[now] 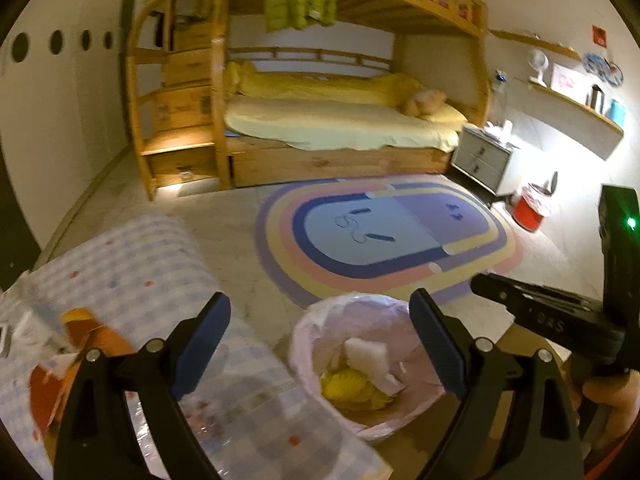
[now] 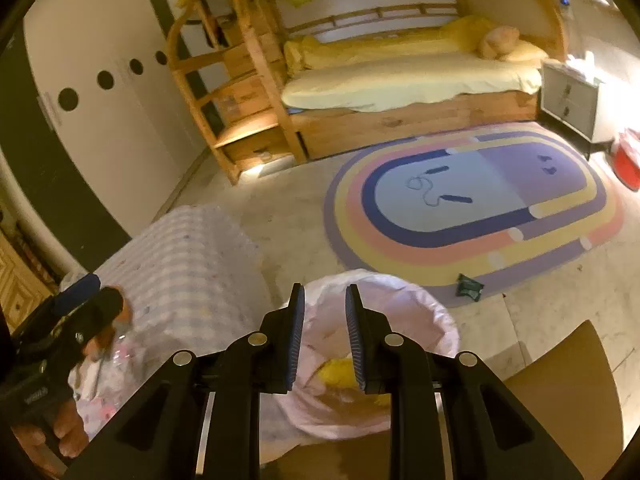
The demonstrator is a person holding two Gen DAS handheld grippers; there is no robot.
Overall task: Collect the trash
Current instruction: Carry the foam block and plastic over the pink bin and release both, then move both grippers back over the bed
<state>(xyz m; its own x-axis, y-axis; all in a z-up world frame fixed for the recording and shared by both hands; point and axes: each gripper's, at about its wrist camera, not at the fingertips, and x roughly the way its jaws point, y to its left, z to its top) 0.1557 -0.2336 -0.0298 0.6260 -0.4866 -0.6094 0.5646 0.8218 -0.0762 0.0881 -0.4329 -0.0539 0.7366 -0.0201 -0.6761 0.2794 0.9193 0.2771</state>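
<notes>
A bin with a pink liner stands on the floor beside the table and holds yellow scraps and a white crumpled piece. My left gripper hangs wide open over the table's edge and the bin, with nothing between its fingers. My right gripper is above the same bin, its jaws a small way apart and empty. An orange item and clear plastic wrappers lie on the checked tablecloth. A dark green wrapper lies on the floor at the rug's edge.
A pastel oval rug covers the floor before a wooden bunk bed. A grey nightstand and a red bin stand at the right. A brown chair is close on the right of the pink bin.
</notes>
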